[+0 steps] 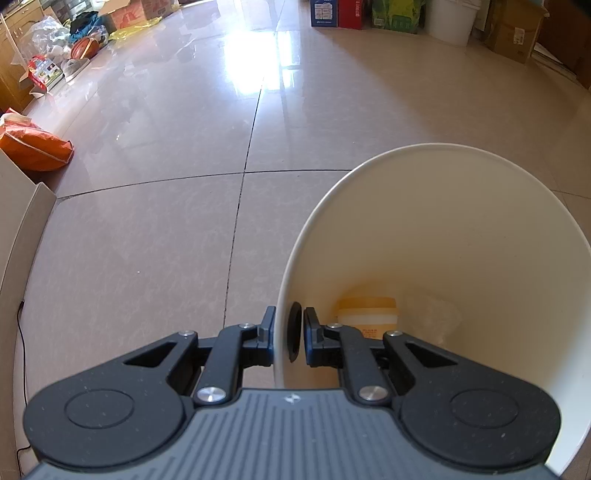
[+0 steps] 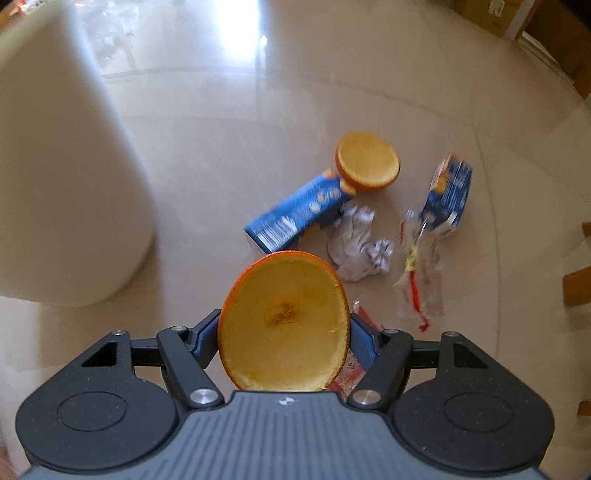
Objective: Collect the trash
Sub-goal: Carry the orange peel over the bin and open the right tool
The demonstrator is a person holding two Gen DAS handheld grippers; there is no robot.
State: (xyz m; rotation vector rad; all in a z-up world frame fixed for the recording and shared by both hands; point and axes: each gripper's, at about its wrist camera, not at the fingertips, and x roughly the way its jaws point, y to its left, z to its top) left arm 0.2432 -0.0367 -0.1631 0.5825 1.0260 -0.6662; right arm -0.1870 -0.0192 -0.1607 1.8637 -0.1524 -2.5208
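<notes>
My left gripper [image 1: 290, 332] is shut on the near rim of a white bin [image 1: 480, 229], one finger outside the wall and one inside. At the bin's bottom lie a yellow-lidded cup [image 1: 367, 314] and some crumpled clear plastic [image 1: 439, 317]. My right gripper [image 2: 282, 332] is shut on a hollow orange peel half [image 2: 284, 317], held above the floor with its cut side towards the camera. Below it on the floor lie a second orange peel half [image 2: 369, 158], a blue carton [image 2: 295, 214], crumpled white paper [image 2: 358, 243], another blue carton [image 2: 448, 192] and a clear wrapper [image 2: 417, 280].
In the right wrist view the white bin [image 2: 55, 177] stands to the left of the trash pile. A red wrapper [image 2: 347, 373] shows under the held peel. Bags and a basketball [image 1: 86, 46] line the far left wall; boxes [image 1: 511, 31] and a white bucket [image 1: 456, 18] stand at the back.
</notes>
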